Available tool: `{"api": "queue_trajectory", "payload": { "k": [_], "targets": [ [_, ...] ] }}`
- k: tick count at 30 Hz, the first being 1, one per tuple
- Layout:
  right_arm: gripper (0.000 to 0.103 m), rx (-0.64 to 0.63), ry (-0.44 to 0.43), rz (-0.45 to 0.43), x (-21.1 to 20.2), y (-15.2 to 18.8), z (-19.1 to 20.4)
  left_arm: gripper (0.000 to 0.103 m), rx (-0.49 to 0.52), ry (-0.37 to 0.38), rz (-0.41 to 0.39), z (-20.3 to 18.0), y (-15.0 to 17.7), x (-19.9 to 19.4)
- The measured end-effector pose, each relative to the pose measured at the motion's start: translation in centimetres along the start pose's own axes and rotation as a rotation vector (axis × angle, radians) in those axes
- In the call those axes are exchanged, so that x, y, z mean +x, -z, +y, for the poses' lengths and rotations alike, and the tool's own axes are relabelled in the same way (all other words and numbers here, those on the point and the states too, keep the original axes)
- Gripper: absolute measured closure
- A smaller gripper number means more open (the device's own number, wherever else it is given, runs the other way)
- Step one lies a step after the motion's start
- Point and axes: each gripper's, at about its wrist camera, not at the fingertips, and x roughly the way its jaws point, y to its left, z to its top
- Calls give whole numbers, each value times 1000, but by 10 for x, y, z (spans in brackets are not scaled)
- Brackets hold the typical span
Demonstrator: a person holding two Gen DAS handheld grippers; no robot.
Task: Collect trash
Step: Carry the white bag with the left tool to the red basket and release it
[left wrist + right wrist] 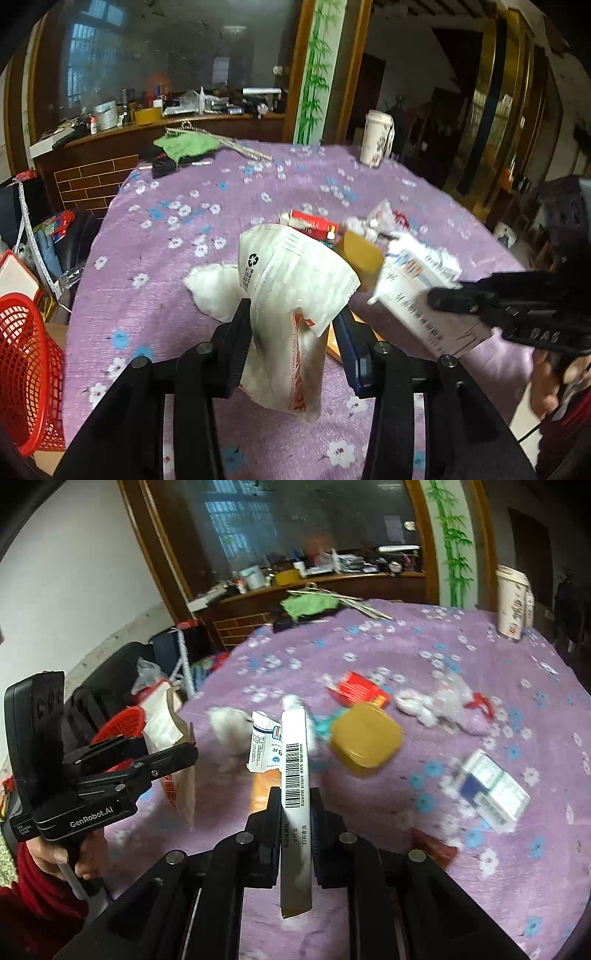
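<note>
1. Trash: scattered mid-table on the purple floral tablecloth (424,638), and each gripper already has one piece.
2. Left gripper (291,347): jaws closed onto a white paper bag (295,288), held up off the cloth, bag flopping over the fingers. It may be the collection bag; I can't tell whether its mouth is open.
3. Right gripper (295,812): jaws pinched on a flat white box (293,771) with a barcode, gripped edge-on and standing upright between the fingers, above the table.
4. Step in hand, my read: box is picked and being carried across toward the bag. Next move calls for lining the box's narrow end with the bag mouth, then releasing.
5. Still loose on the cloth: yellow lid (365,736), red carton (360,692), crumpled plastic wrap (439,705), a blue-white box (493,790), white tissue wad (231,731), small tube (264,746).
6. Edges and room: table edge drops off to the left, with the red basket (26,369) down beside it. The two grippers sit near each other, so the box corner could snag the bag.
7. Far side is open cloth; white cup (376,138) and green cloth (186,144) are well apart from the work.
</note>
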Motion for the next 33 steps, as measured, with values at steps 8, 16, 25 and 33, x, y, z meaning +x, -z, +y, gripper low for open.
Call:
{"api": "queue_trajectory", "payload": {
  "k": [8,16,25,33],
  "targets": [
    [88,-56,-56,-9,12,-21,49,61,-58,25,-98,27,-5,-55],
    [88,-150,-145,14,40,-44,120,61,-139,-181,-187,97,4,-114],
    [88,-253,-287,70,100,-76,234,61,-308,-385,-179,207,35,-158],
    [88,-240,-333,142,175,-93,290,60,-398,-465,-165,268,55,-166]
  ]
}}
